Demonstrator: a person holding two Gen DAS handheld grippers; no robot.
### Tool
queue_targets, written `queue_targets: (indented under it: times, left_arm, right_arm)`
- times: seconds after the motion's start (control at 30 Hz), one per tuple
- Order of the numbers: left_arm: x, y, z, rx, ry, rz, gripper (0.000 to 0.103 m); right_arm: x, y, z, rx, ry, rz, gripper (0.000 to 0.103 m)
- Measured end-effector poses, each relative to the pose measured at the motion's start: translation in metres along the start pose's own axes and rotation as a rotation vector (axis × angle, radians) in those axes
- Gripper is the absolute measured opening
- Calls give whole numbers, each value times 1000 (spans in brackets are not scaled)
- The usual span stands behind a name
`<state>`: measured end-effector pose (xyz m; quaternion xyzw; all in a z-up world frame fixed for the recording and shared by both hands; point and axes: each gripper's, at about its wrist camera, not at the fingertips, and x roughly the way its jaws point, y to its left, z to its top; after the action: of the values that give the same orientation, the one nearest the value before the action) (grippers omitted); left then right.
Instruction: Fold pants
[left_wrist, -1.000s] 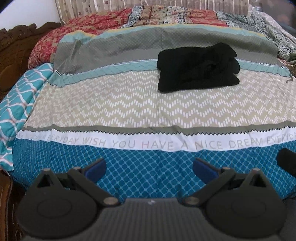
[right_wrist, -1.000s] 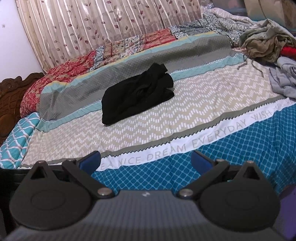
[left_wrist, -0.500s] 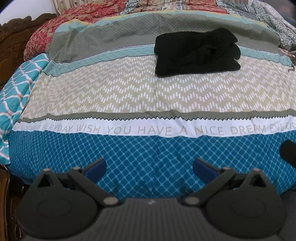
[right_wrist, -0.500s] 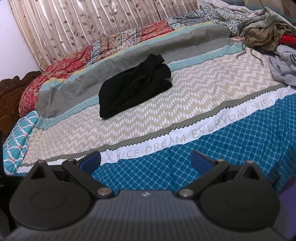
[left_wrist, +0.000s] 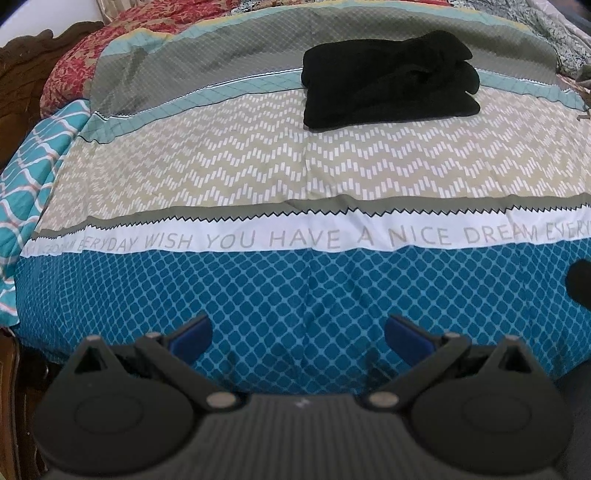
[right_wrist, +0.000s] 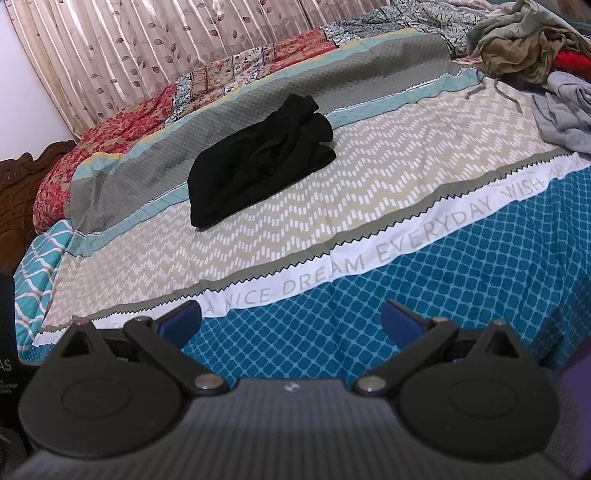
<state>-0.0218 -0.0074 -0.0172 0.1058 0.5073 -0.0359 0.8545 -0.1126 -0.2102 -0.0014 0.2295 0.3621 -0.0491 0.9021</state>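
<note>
Black pants (left_wrist: 388, 92) lie folded in a compact stack on the patterned bedspread (left_wrist: 258, 170), far across the bed. They also show in the right wrist view (right_wrist: 258, 162), left of centre. My left gripper (left_wrist: 297, 332) is open and empty, over the near blue part of the bedspread, well short of the pants. My right gripper (right_wrist: 291, 319) is open and empty too, over the near edge of the bed.
A pile of loose clothes (right_wrist: 528, 48) and a grey garment (right_wrist: 565, 107) lie at the bed's far right. A carved wooden headboard (left_wrist: 33, 62) stands at the left. A curtain (right_wrist: 166, 48) hangs behind the bed.
Both grippers have drifted slightly, the views tilting down toward the bed. The pants have not moved. Both grippers stay open.
</note>
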Motion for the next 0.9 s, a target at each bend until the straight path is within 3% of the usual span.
queue_targets:
  times: [0.9]
  left_arm:
    - [20, 1, -11, 33, 90, 15, 103]
  right_arm:
    - [6, -4, -1, 11, 32, 3, 103]
